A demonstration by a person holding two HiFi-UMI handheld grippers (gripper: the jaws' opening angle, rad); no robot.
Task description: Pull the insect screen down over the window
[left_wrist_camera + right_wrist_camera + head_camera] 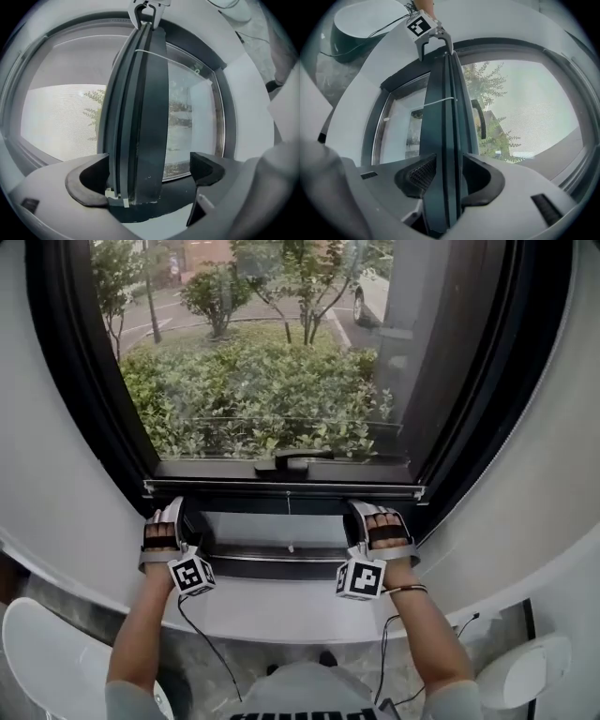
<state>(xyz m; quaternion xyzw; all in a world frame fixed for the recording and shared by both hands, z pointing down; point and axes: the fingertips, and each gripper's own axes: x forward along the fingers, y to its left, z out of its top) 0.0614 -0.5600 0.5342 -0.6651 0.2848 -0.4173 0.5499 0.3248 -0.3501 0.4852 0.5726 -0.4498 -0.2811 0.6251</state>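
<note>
The insect screen's dark bottom bar [286, 491] runs level across the black window frame [84, 399], low down near the sill. In the head view my left gripper [172, 518] is at the bar's left end and my right gripper [364, 515] at its right end. The left gripper view has the bar [136, 117] between the jaws of my left gripper [150, 171]: one pad [86, 180] touches it, the other [206, 168] stands apart, so that gripper is open. My right gripper [445, 176] is shut on the bar [445, 126], both pads pressing. Fine mesh [534, 126] shows beside the bar.
A black window handle [291, 462] sits just above the bar's middle. The white sill [281, 610] lies under my hands. White seats stand at the lower left [47, 662] and lower right [525, 671], and thin cables [211, 648] hang below the sill. Bushes fill the view outside.
</note>
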